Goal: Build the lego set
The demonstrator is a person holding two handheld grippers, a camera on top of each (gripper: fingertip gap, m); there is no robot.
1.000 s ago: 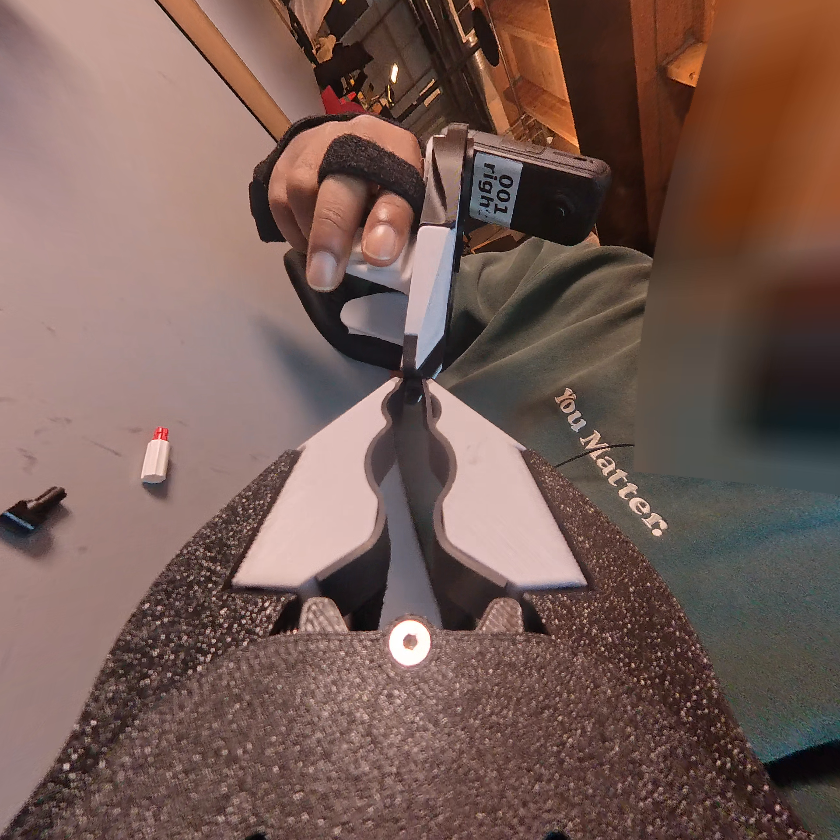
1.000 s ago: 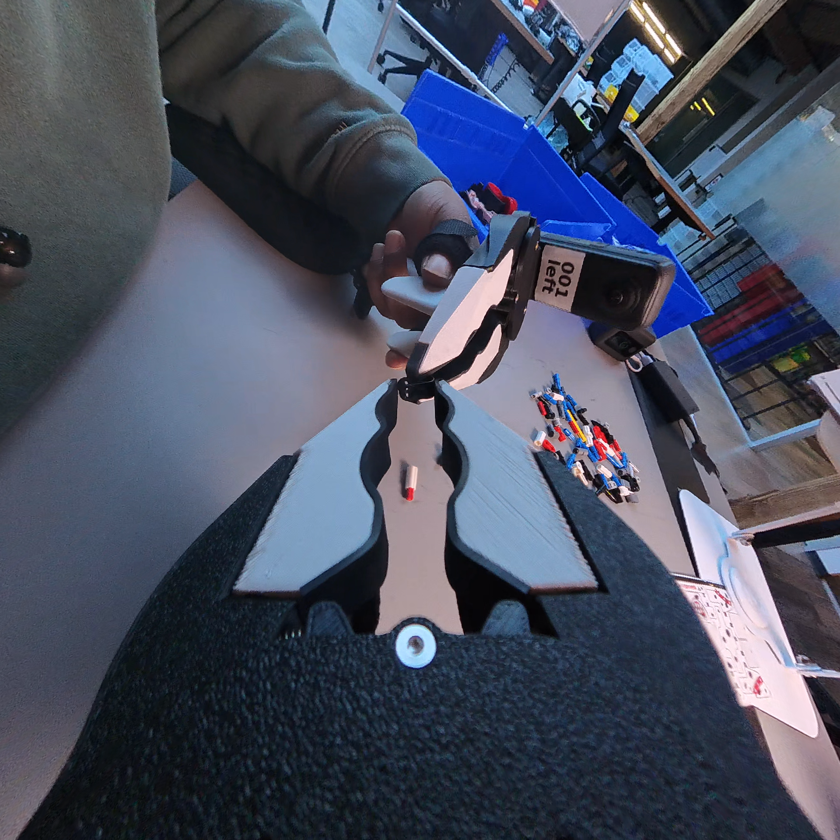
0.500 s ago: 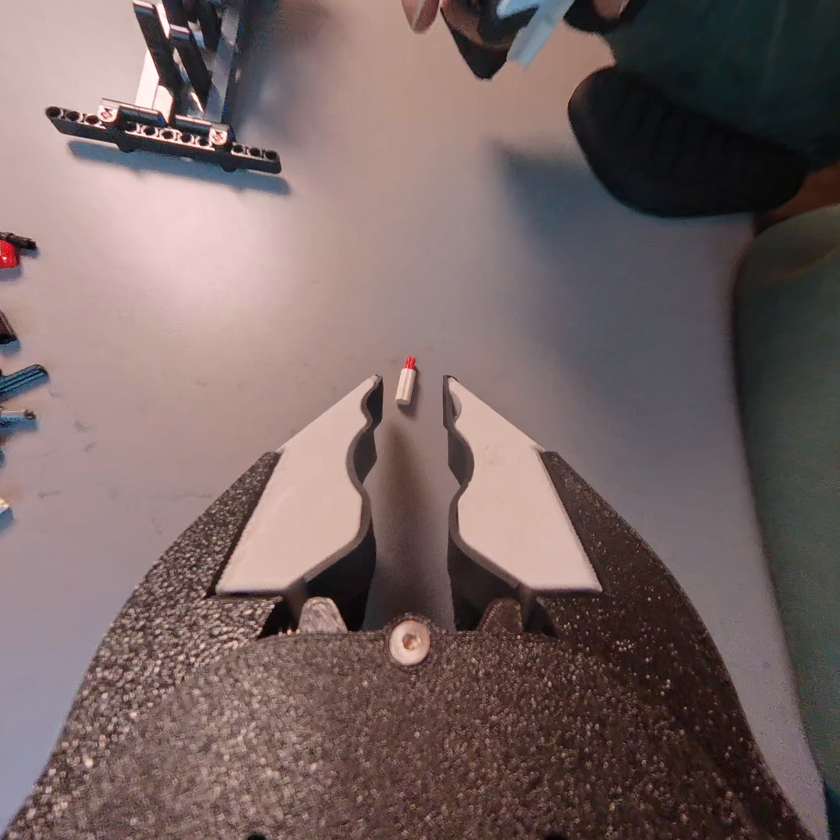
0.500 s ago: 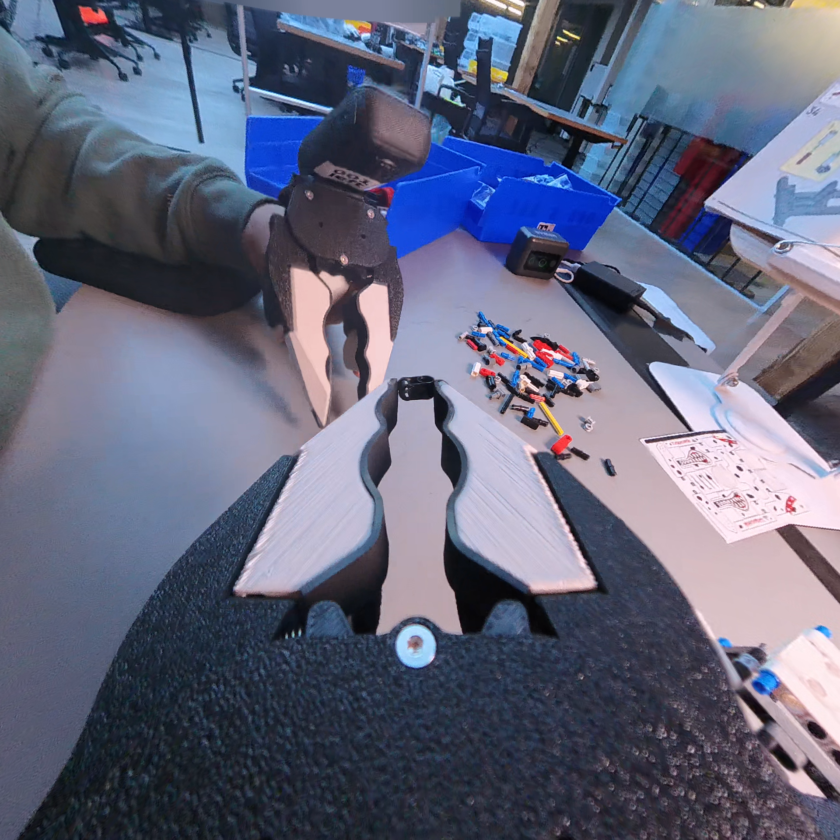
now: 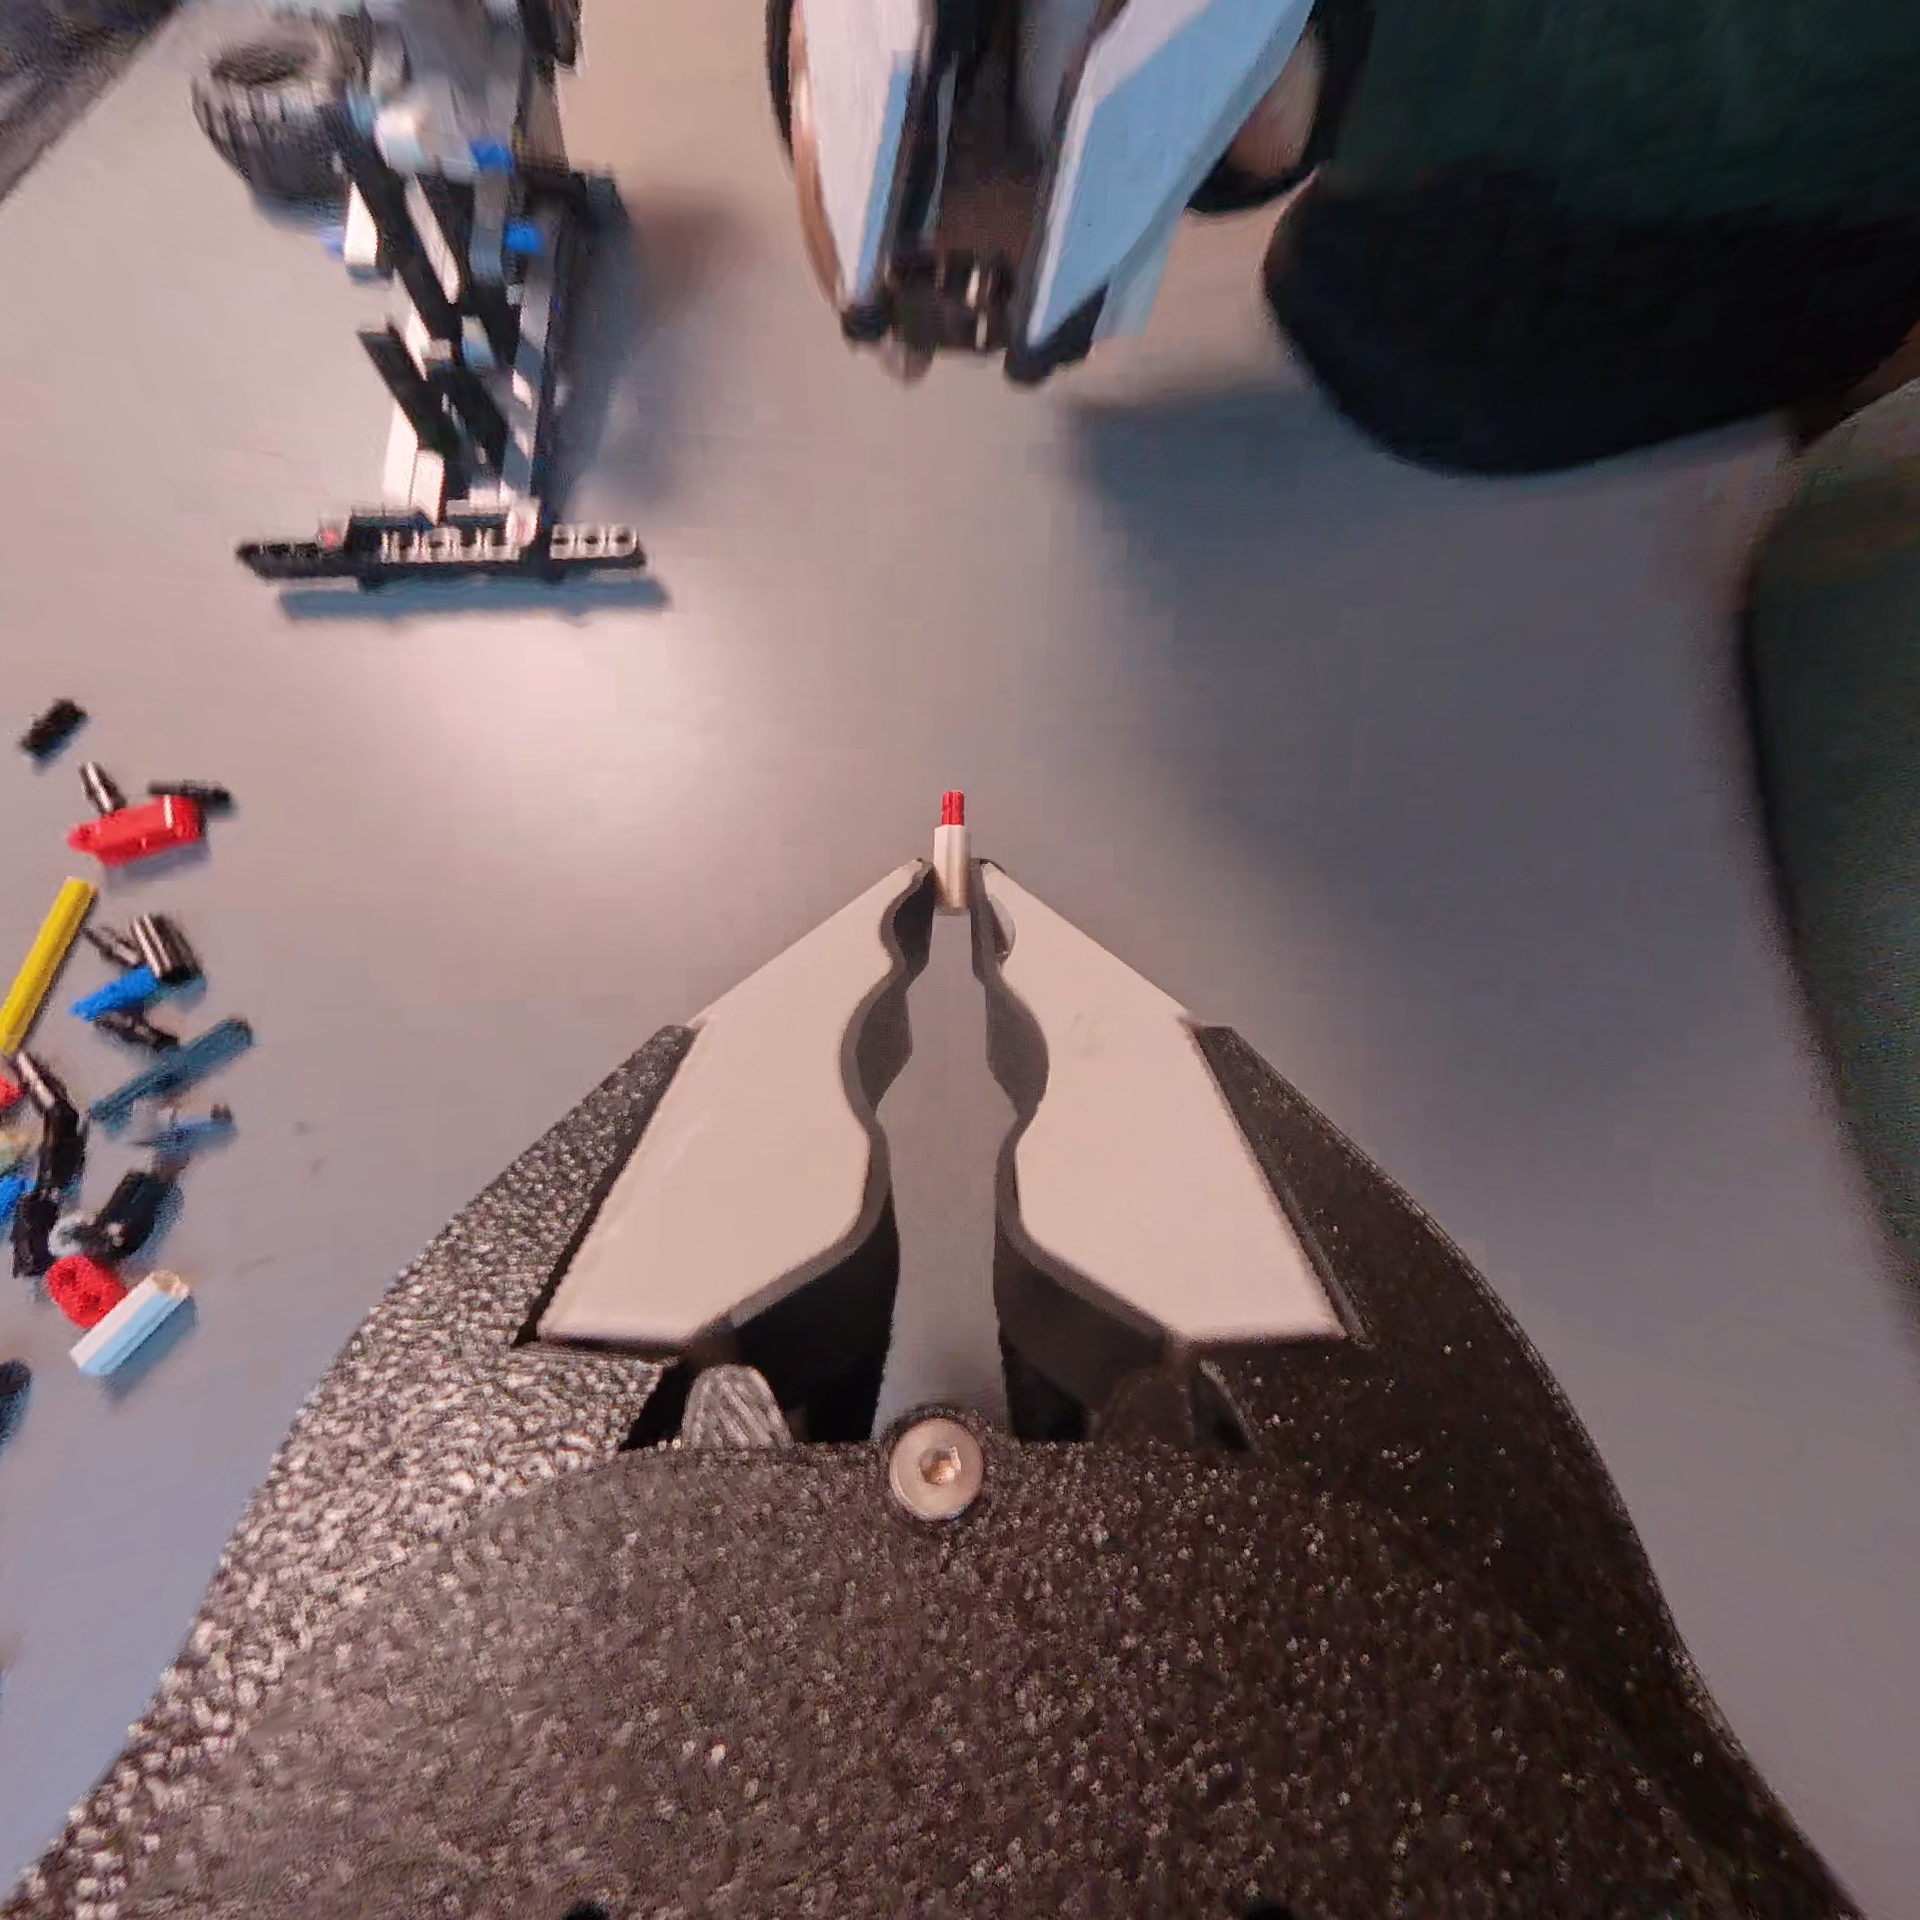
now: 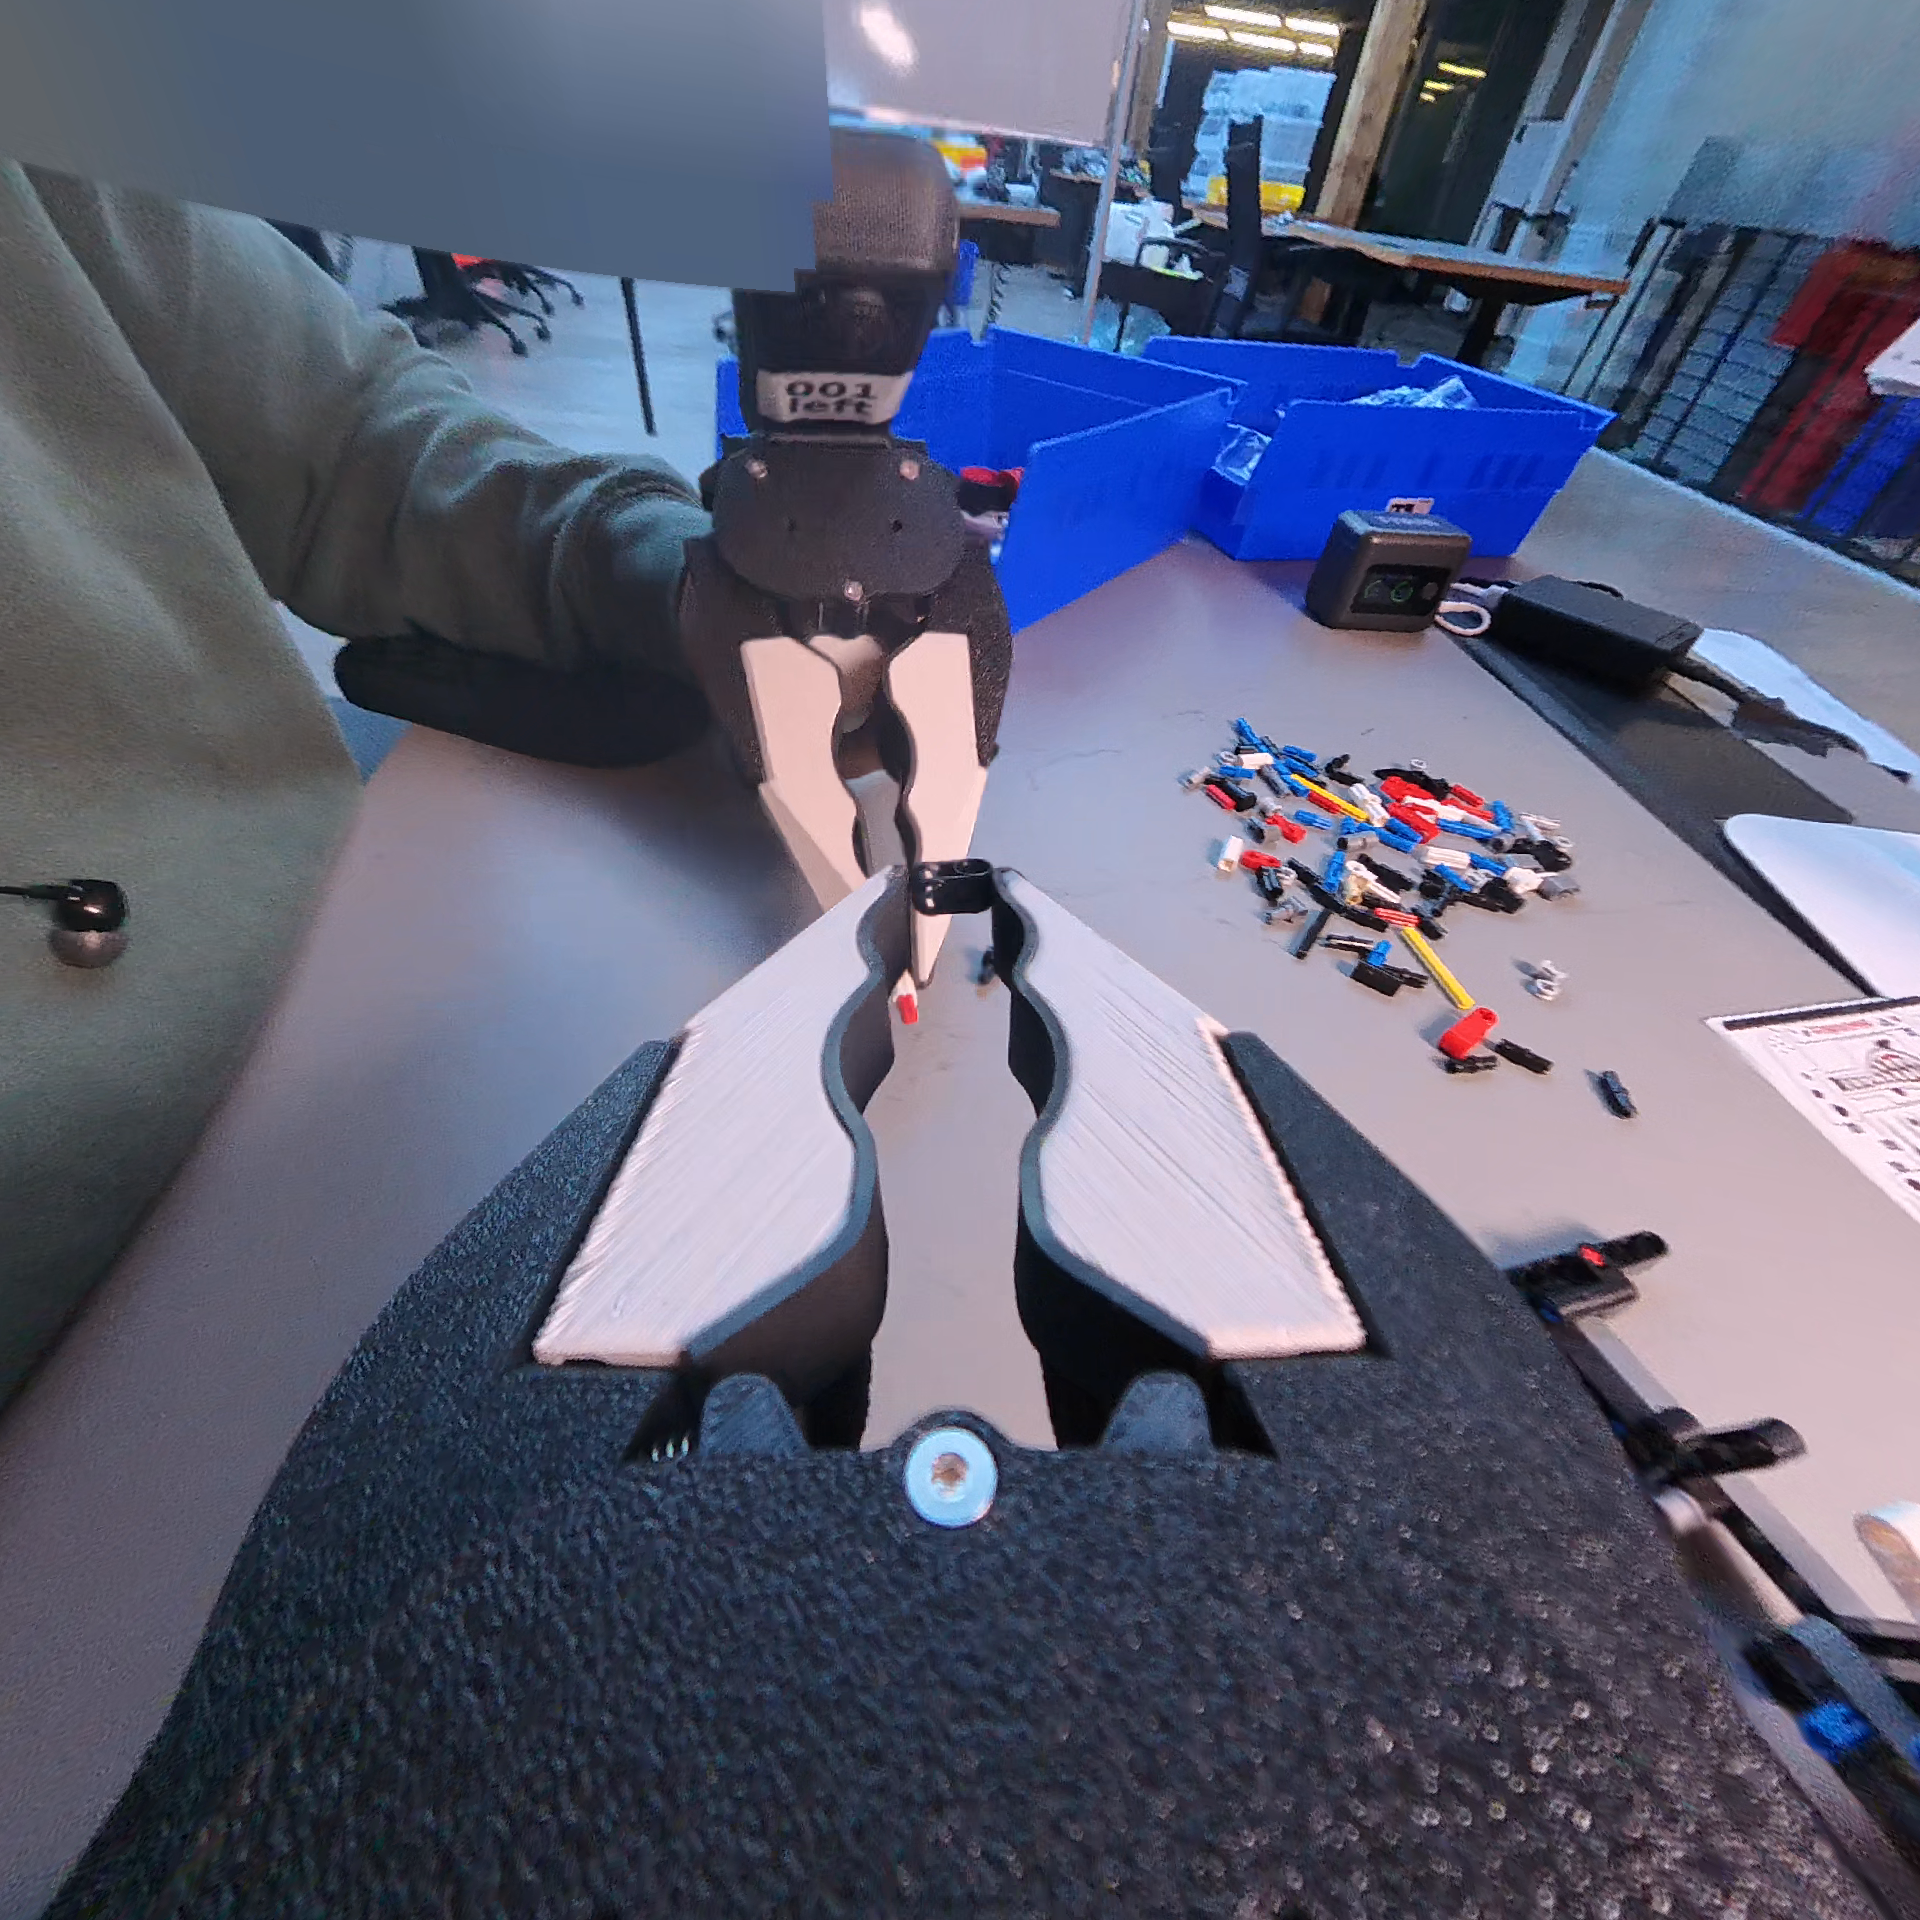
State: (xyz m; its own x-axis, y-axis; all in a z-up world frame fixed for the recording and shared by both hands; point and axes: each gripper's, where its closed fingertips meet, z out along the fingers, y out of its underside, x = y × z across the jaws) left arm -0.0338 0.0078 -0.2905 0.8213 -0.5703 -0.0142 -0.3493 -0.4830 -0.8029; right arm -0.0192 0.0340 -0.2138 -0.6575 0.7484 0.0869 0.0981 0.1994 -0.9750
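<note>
While its tips press down on the grey counter, the left hand-held gripper is nearly closed, pinching the white sleeve of a small white pin with a red tip that juts out past the fingertips. Seen from the right wrist view, that same pin lies low on the counter near its near-left edge. The right hand-held gripper is narrowed around a small black connector piece clamped between its tips, held just above the left one. Farther out on the left side of the left wrist view, loose lego parts are scattered, and beyond them stands the partly built black, white and blue lego model. Toward the counter's far edge sit blue bins and a small black camera; an instruction sheet lies at the right edge.
</note>
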